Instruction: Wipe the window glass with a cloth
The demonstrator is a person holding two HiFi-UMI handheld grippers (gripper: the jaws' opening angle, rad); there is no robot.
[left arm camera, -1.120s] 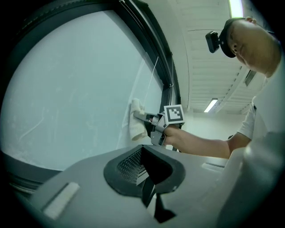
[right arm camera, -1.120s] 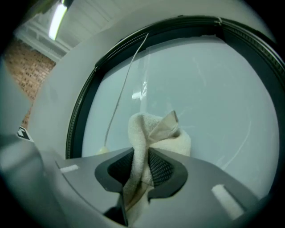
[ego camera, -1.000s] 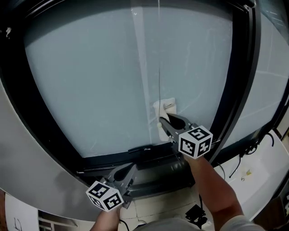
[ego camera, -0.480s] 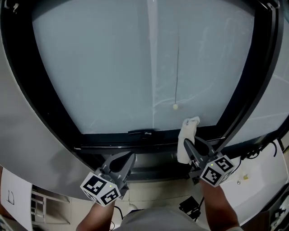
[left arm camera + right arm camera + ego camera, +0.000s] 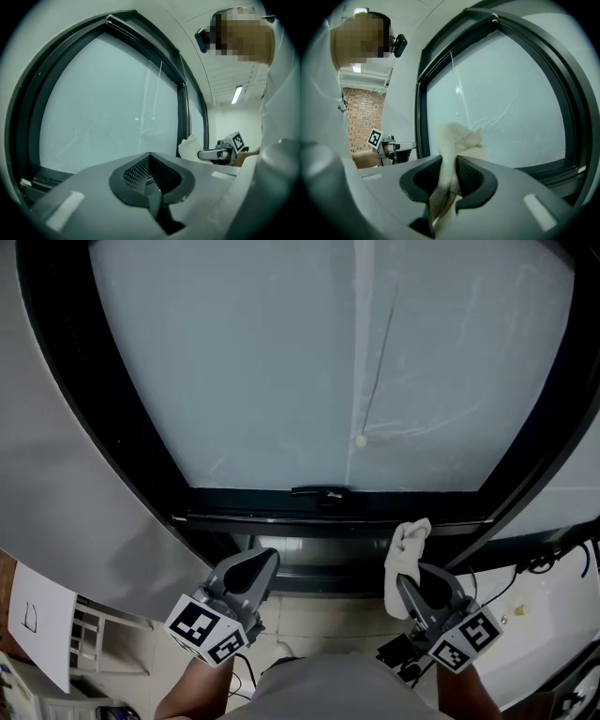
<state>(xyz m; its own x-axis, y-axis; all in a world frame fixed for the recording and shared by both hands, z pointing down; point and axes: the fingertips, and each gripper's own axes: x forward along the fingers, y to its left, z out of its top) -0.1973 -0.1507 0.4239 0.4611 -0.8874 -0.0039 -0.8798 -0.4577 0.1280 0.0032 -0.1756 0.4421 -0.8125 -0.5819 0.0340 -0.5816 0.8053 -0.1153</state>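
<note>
Window glass (image 5: 281, 362) behind; right gripper (image 5: 409, 583) pinches a partly buried cloth (image 5: 406, 547), left gripper (image 5: 266, 557) closed, empty.

At the window: the frosted window glass pane (image 5: 262, 362) fills the upper view, set inside the black metal window frame (image 5: 328, 507), whose bottom rail crosses the middle. A thin pull cord with a small round bead (image 5: 360, 441) hangs before the pane, right of centre. Below the rail, the left gripper (image 5: 258, 563) sits lower left and the right gripper (image 5: 409, 582) lower right, well apart. The crumpled white cloth (image 5: 405, 549), clamped between the right gripper's jaws, rises to just below the rail, short of the pane.
</note>
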